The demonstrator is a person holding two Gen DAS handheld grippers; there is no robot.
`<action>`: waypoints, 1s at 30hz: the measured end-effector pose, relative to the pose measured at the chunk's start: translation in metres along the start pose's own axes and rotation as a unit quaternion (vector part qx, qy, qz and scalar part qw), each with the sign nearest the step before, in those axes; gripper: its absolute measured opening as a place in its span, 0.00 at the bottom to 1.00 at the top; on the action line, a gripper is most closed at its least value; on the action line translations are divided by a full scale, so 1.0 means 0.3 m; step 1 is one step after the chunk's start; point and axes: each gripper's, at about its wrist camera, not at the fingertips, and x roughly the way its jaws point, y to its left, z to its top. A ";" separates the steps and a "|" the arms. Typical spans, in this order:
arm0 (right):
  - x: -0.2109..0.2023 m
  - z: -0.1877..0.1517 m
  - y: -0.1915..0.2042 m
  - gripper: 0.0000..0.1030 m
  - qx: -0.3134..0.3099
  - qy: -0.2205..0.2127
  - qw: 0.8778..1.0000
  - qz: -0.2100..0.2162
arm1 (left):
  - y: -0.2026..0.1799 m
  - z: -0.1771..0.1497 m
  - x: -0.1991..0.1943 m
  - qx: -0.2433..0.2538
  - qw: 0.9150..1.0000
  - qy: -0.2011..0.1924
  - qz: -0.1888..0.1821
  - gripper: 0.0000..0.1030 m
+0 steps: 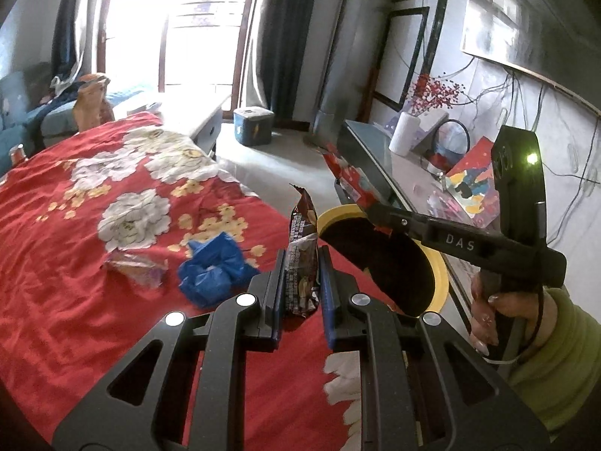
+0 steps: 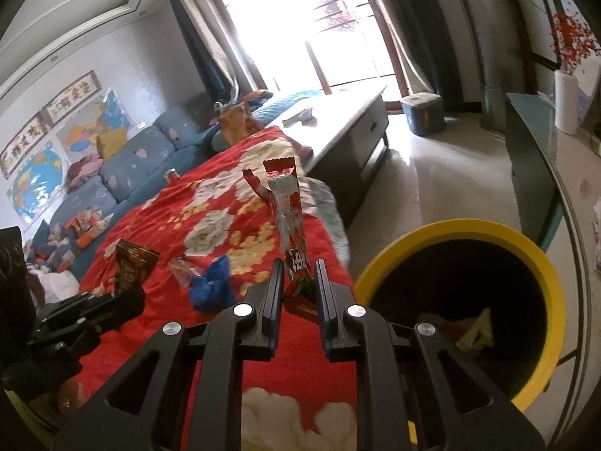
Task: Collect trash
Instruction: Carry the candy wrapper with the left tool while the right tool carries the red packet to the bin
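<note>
Red floral bedspread [image 1: 56, 300], yellow-rimmed bin [image 2: 541, 263] beside it.
Left gripper [image 1: 300, 274] pinches a brown snack wrapper [image 1: 302, 233]; right gripper [image 2: 298, 285] a red wrapper [image 2: 289, 203]; only the right view shows trash in the bin.

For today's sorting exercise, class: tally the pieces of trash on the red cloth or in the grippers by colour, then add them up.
Brown wrapper, in the left gripper: 1
Red wrapper, in the right gripper: 1
Blue crumpled bag: 1
Clear crumpled wrapper: 1
Total: 4
</note>
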 end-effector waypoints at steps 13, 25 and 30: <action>-0.045 -0.045 -0.200 0.15 0.043 0.000 0.998 -0.052 | -0.151 0.018 0.131 0.023 0.999 0.015 -0.035 0.11; -0.069 -0.073 -0.344 0.15 0.083 0.001 0.994 -0.074 | -0.239 0.010 0.257 0.035 0.997 0.045 -0.059 0.11; -0.066 -0.084 -0.387 0.15 0.095 0.005 0.992 -0.080 | -0.257 0.003 0.299 0.035 0.995 0.058 -0.068 0.11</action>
